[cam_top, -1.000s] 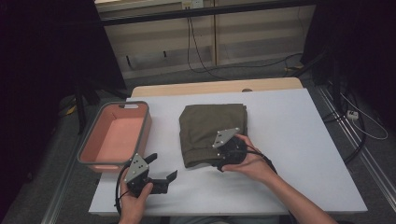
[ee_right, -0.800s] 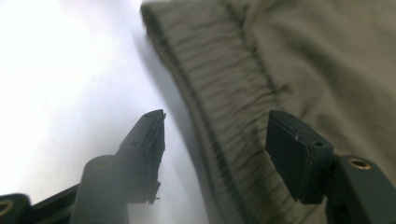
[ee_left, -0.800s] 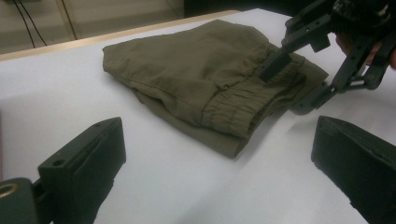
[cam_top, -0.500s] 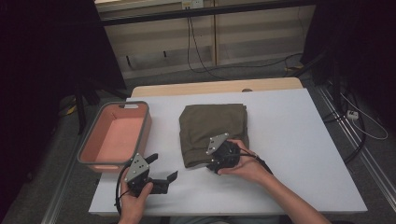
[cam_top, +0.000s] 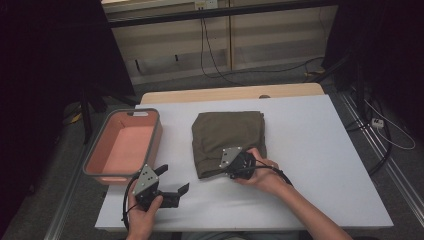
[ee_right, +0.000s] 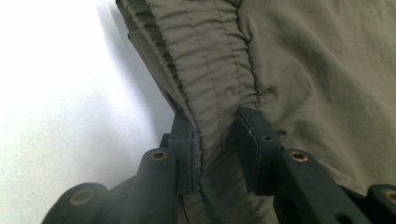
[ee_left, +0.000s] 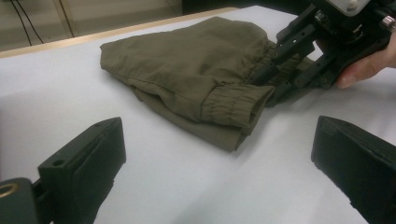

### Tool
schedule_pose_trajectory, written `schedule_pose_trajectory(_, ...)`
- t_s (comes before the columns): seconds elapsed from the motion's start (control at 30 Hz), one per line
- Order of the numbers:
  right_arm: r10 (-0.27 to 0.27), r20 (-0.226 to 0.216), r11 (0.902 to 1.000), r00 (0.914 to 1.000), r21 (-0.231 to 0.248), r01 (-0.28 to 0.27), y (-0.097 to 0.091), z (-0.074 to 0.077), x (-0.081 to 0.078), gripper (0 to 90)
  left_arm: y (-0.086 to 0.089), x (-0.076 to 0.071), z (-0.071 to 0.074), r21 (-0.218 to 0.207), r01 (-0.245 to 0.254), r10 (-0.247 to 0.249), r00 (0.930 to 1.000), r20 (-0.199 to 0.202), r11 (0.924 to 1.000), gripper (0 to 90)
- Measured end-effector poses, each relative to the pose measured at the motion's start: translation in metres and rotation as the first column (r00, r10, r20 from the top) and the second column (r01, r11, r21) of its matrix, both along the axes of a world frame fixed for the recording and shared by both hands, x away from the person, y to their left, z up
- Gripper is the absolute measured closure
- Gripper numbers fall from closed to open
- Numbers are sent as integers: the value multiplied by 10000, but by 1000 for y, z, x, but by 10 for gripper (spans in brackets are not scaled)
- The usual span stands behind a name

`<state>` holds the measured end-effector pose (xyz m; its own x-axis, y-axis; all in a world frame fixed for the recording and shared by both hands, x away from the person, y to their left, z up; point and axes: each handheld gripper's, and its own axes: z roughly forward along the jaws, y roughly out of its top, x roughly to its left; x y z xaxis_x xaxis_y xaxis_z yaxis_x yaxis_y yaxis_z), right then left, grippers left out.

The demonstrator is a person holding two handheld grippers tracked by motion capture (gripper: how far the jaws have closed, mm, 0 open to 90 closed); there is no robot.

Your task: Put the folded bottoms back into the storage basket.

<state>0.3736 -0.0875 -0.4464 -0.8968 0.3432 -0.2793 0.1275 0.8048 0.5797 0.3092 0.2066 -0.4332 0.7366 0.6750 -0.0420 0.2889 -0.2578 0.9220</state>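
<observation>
Olive trousers lie folded mid-table, beside the pink bin.
Your right gripper has just closed, pinching their elastic waistband; a second ago it gaped. Your left gripper rests spread, empty.

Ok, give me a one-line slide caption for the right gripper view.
Right tongs closing on the gathered elastic band of the folded olive garment, with the white table beside it.
</observation>
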Motion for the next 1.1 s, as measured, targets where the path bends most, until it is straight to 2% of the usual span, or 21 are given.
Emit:
schedule_pose_trajectory(0.13, 174, 80, 9994, 9998, 306, -176, -4, -2, 1, 700, -1, 1, -1, 121, 3, -2, 10000, -20, 9999, 33)
schedule_pose_trajectory(0.2, 179, 59, 9975, 9998, 680, -183, -8, -5, 1, 709, -1, 1, -1, 141, -32, 32, 10000, 8, 9999, 33)
schedule_pose_trajectory(0.3, -32, 404, 9979, 9992, 650, 6, -8, -6, -2, 793, -1, 1, -1, 186, -72, 72, 10000, -24, 9998, 33)
schedule_pose_trajectory(0.47, -127, -29, 9972, 9999, 735, 129, -8, -2, 3, 821, -1, 2, -1, 200, -66, 67, 10000, -51, 9998, 33)
schedule_pose_trajectory(0.63, -247, -468, 9948, 9986, 979, 292, -10, 4, 8, 826, -1, 3, -2, 390, -131, 133, 9999, -51, 9992, 33)
schedule_pose_trajectory(0.77, -293, -723, 9901, 9970, 1349, 389, -14, 8, 9, 827, -2, 3, -2, 428, 22, -13, 9998, -206, 9991, 41)
schedule_pose_trajectory(0.87, -142, -866, 9866, 9961, 1608, 281, -15, 11, 7, 827, -3, 4, -2, 391, -69, 76, 9998, -196, 9992, 50)
schedule_pose_trajectory(0.9, -115, -870, 9864, 9961, 1623, 255, -15, 12, 6, 827, -3, 4, -1, 681, -154, 156, 9999, -17, 9976, 61)
schedule_pose_trajectory(0.97, -47, -889, 9854, 9960, 1690, 197, -15, 13, 4, 827, -4, 4, 2, 876, -293, 276, 9994, 199, 9957, 65)
schedule_pose_trajectory(1.03, -2, -958, 9841, 9954, 1766, 172, -16, 14, 3, 826, -5, 6, 3, 620, -270, 263, 9996, 121, 9977, 65)
schedule_pose_trajectory(1.1, 45, -1006, 9817, 9949, 1897, 147, -16, 16, 1, 826, -5, 9, 4, 572, -233, 224, 9996, 161, 9981, 64)
